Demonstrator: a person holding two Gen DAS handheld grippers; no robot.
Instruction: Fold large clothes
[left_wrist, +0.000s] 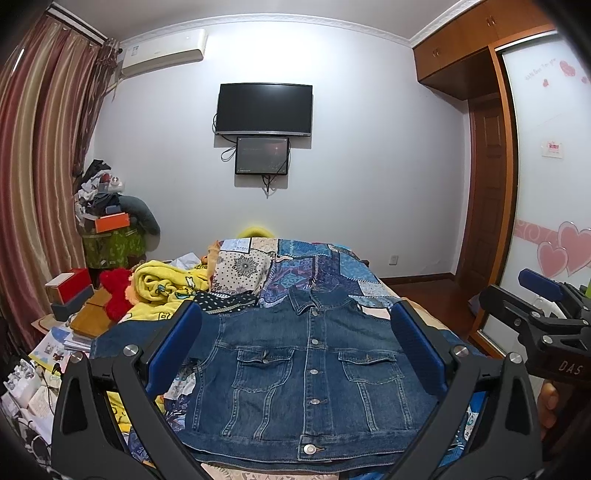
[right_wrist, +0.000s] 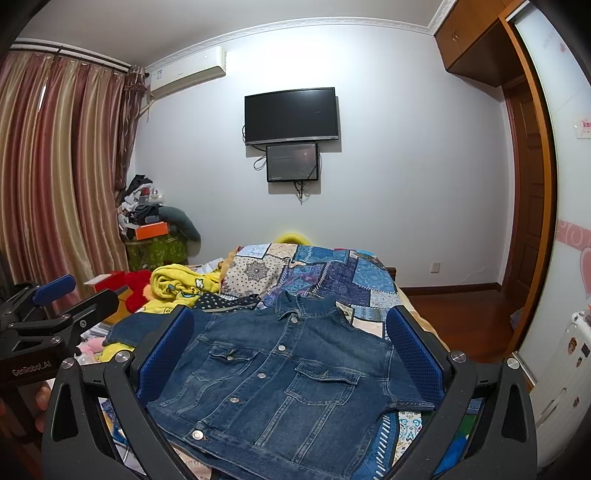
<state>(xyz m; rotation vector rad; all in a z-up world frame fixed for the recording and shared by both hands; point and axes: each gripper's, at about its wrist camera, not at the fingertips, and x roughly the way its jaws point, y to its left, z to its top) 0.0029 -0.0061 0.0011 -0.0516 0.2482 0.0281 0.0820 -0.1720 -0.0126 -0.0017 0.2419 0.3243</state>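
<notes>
A blue denim jacket (left_wrist: 306, 373) lies flat and buttoned, front up, on a patchwork bedspread (left_wrist: 321, 269), collar toward the far wall. It also shows in the right wrist view (right_wrist: 280, 376). My left gripper (left_wrist: 295, 350) is open and empty, held above the jacket's near hem with its blue pads either side of it. My right gripper (right_wrist: 291, 354) is open and empty too, above the jacket's near right part. The right gripper also shows at the right edge of the left wrist view (left_wrist: 539, 306); the left gripper shows at the left edge of the right wrist view (right_wrist: 59, 306).
A yellow blanket (left_wrist: 166, 288) and a red plush toy (left_wrist: 114, 291) lie at the bed's left. Boxes and papers (left_wrist: 70, 295) crowd the left side. A wardrobe with heart stickers (left_wrist: 546, 184) stands at the right. A TV (left_wrist: 264, 109) hangs on the far wall.
</notes>
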